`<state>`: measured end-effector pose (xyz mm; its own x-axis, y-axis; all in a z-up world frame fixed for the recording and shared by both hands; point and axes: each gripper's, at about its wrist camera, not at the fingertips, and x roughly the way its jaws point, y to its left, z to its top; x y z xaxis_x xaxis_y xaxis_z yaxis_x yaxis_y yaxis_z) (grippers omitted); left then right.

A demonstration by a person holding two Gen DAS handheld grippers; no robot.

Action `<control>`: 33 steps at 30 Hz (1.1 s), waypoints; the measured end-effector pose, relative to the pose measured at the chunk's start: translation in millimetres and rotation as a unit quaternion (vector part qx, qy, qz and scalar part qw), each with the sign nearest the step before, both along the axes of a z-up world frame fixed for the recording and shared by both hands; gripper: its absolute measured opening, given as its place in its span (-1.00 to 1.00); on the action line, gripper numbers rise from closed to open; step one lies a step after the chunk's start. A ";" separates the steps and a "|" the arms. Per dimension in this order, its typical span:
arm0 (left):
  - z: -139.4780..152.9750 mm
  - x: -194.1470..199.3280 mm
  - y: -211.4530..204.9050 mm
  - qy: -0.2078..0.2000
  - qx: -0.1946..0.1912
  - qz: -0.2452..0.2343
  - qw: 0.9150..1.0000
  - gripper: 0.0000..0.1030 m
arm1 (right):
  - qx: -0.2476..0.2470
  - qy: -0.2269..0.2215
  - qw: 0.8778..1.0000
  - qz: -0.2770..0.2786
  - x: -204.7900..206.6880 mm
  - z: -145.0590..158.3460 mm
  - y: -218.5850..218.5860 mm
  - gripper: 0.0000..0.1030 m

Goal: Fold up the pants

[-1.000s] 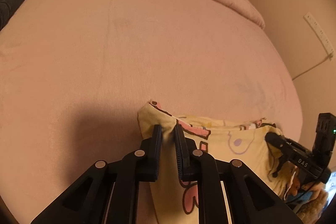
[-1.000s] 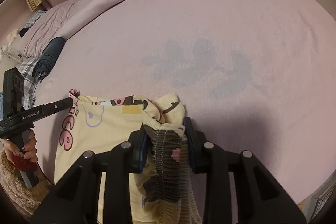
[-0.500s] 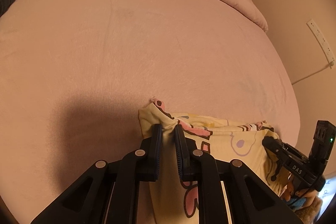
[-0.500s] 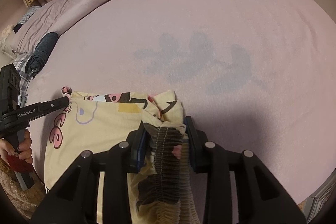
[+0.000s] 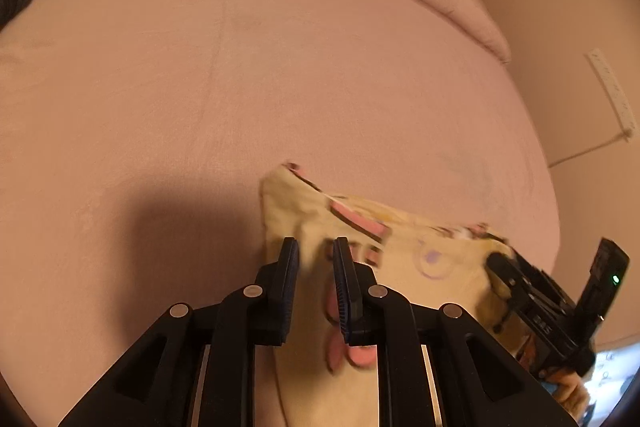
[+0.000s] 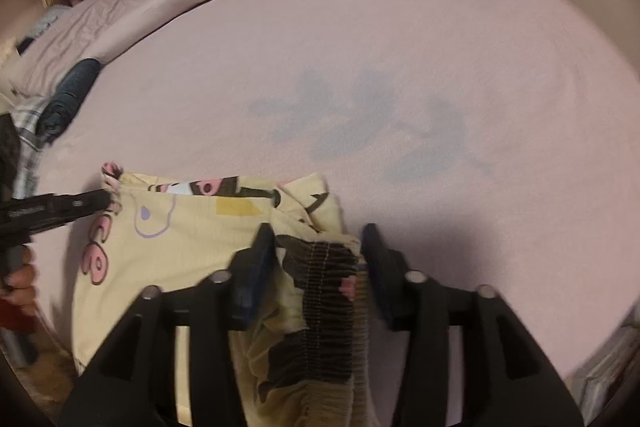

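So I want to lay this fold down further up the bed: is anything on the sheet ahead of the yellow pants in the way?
Nothing visible does. The pink bed sheet ahead of the yellow cartoon-print pants is bare; the dark rolled cloth lies off at its left edge.

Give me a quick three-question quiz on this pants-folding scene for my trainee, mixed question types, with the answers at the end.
1. True or false: the pants are plain blue with no print.
2. What sits between the fingers of the right gripper? A) the gathered elastic waistband B) a sock C) a pillow corner
3. Fill in the blank: the pants lie on a pink ____.

Key: 1 false, they are pale yellow with cartoon prints; 2 A; 3 bed.
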<state>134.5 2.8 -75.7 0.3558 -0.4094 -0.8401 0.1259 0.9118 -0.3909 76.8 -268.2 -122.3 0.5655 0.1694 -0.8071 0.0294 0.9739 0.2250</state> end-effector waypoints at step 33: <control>-32.4 -79.0 -8.5 0.043 -0.025 -0.047 0.998 0.06 | 0.162 0.043 0.985 0.038 -74.9 -21.9 -29.0 0.58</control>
<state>55.6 -5.7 -108.1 0.2419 -0.4793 -0.8436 0.1741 0.8768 -0.4482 1.9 -297.2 -144.2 0.4727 0.4649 -0.7486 -0.0078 0.8517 0.5239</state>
